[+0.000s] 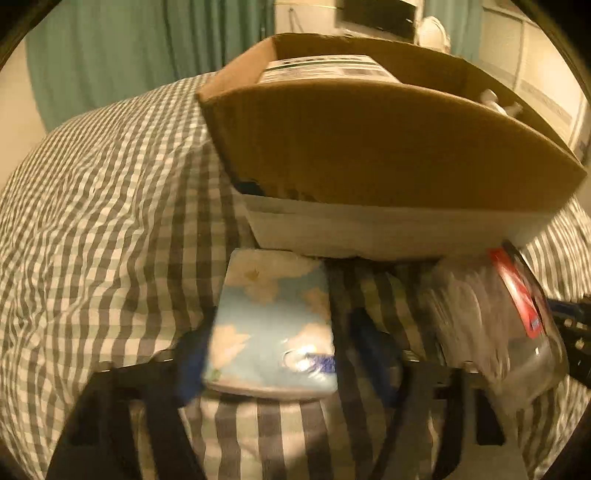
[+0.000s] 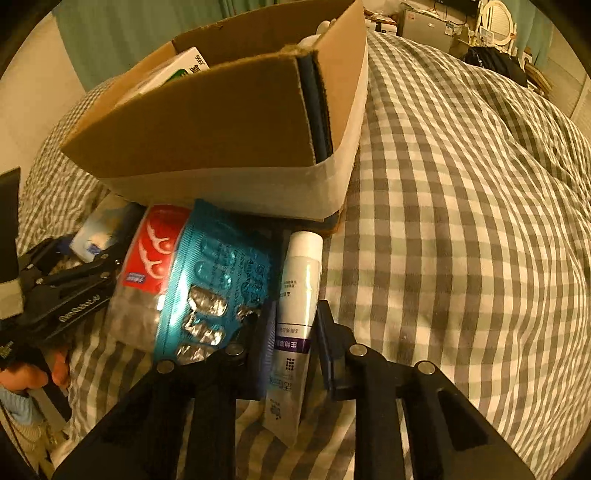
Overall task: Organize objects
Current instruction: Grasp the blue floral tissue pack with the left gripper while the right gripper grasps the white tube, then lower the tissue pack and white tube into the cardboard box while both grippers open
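A brown cardboard box with a white band at its base stands on the checked bed. In front of it lies a blue-and-white tissue pack. My left gripper is open around it, its left pad against the pack and its right pad a little apart. My right gripper is shut on a white tube with a purple label, cap towards the box. Left of the tube lie a teal blister pack and a clear jar with a red label.
A grey-and-white checked bedspread rises in soft folds on both sides. A white-and-green carton sits inside the box. A person's hand holds the left tool. Green curtains hang behind; furniture stands far back.
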